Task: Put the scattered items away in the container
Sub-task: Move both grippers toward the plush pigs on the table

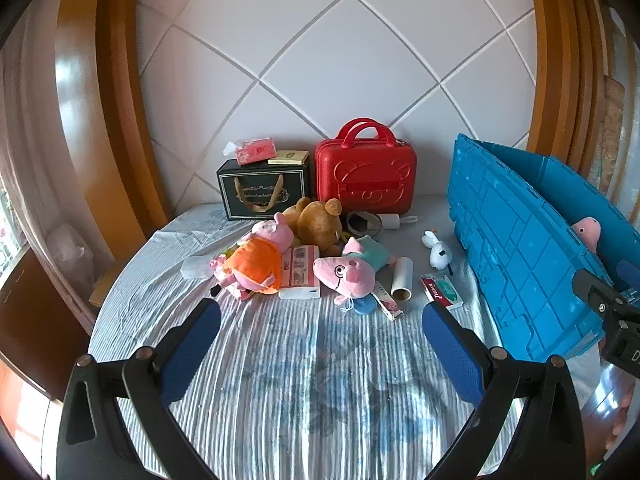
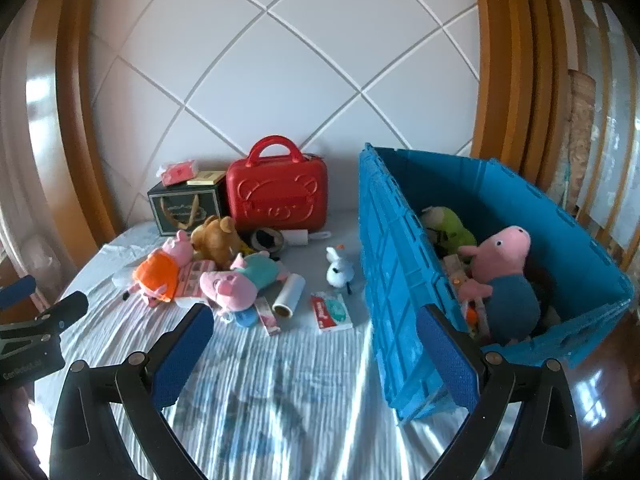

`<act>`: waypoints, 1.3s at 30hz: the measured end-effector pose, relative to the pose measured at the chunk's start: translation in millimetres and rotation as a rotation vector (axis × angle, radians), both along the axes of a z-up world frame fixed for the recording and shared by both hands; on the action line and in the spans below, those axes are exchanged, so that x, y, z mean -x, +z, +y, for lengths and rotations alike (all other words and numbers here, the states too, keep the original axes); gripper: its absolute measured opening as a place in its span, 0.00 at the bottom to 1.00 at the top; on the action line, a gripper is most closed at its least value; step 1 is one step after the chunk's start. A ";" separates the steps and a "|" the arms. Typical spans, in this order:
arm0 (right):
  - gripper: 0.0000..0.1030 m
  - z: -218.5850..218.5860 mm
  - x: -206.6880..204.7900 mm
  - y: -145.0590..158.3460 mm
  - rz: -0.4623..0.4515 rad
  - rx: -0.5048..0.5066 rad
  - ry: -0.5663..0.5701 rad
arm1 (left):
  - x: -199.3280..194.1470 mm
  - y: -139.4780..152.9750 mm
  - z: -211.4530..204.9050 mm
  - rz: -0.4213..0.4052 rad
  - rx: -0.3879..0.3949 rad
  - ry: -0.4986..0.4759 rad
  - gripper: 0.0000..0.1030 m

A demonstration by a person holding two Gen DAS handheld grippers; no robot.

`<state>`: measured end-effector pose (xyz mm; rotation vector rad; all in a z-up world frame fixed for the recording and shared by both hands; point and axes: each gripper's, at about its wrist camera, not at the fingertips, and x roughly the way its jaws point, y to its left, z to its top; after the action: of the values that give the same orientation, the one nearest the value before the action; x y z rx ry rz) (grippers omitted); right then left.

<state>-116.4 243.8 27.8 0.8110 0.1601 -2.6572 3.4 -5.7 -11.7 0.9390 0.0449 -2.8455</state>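
- Left gripper (image 1: pixel 320 344): jaws spread wide, nothing between the pads, hovering over the striped cloth (image 1: pixel 280 380).
- Right gripper (image 2: pixel 316 350): also fully spread, empty, beside the blue crate (image 2: pixel 392 280) wall.
- Crate at right holds one pink pig plush (image 2: pixel 500 272) and a green plush (image 2: pixel 452 228); items below are hard to make out.
- On the cloth: two pig plushes, one brown bear (image 1: pixel 316 220), one white plush (image 1: pixel 438 252).
- Red case (image 1: pixel 366 176) stands at the back.

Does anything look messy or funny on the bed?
Yes: toys lie scattered in a heap, like the orange-dressed pig tipped over beside the teddy bear, outside the blue crate. Nothing looks broken.
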 end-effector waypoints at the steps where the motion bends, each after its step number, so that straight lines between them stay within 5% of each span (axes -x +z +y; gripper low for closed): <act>1: 1.00 0.6 1.0 -0.8 -0.002 0.001 0.005 | -0.2 -0.4 0.5 -0.001 0.000 0.004 0.99; 14: 1.00 9.4 22.3 -19.0 -0.020 0.044 0.082 | -1.3 -23.3 -17.8 -0.024 -0.037 0.144 0.99; 26: 1.00 -66.5 42.8 -49.0 -0.028 0.054 0.162 | 32.6 -79.6 -134.1 -0.105 -0.066 0.226 0.99; 33: 1.00 -144.9 75.0 -97.0 -0.200 0.016 0.152 | 78.0 -125.7 -200.9 -0.185 -0.087 0.182 0.99; 39: 1.00 -196.4 99.7 -129.0 -0.302 -0.039 0.121 | 139.4 -135.4 -216.6 -0.225 -0.091 0.107 0.99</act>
<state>-216.1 47.4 -101.3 1.1638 0.1774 -2.3915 -136.0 -222.2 -147.1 1.2299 0.1951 -2.6427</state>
